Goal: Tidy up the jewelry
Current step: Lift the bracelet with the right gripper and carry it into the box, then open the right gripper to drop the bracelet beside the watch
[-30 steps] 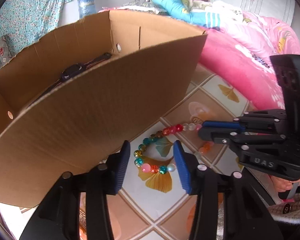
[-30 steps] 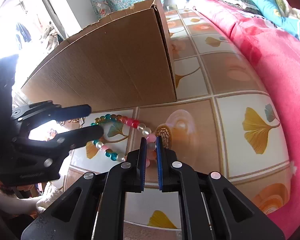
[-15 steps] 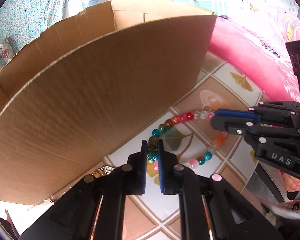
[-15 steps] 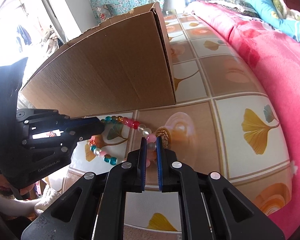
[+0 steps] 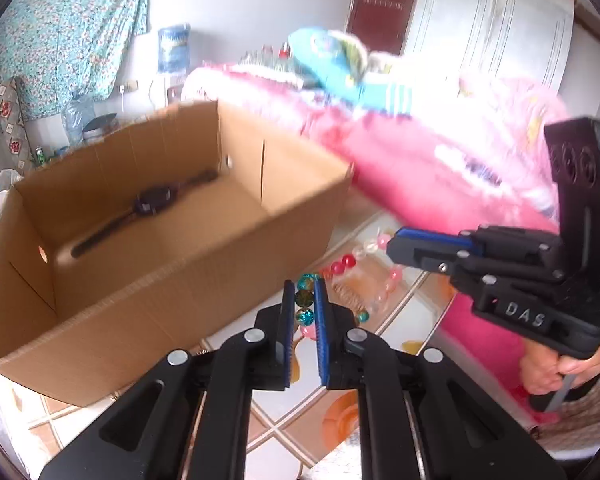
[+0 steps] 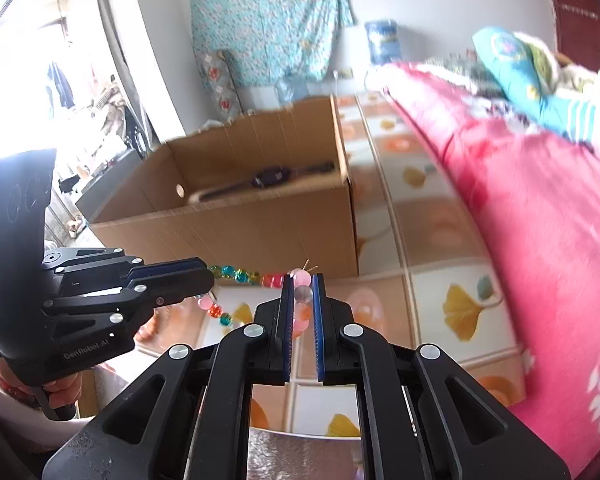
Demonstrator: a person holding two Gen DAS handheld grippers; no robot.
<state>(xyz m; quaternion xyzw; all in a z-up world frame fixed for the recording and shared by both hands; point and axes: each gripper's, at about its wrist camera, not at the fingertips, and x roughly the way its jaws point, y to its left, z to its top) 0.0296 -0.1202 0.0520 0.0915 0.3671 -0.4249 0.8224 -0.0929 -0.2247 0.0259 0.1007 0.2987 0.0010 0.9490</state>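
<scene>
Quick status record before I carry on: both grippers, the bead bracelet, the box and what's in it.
left gripper: shut on bead bracelet, teal beads between its pads
right gripper: shut on bead bracelet, pale pink beads between its pads
bead bracelet: strung between both grippers, off the tiled floor, beside the box's near wall
cardboard box: open top, on the floor
in box: dark wristwatch, lying flat

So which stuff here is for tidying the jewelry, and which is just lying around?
For the job:
- bead bracelet, pinched by both grippers, left and right
- cardboard box
- black watch, already in the box

Just lying about:
- pink blanket
- blue pillow
- floral cloth on the wall
- blue jar
</scene>
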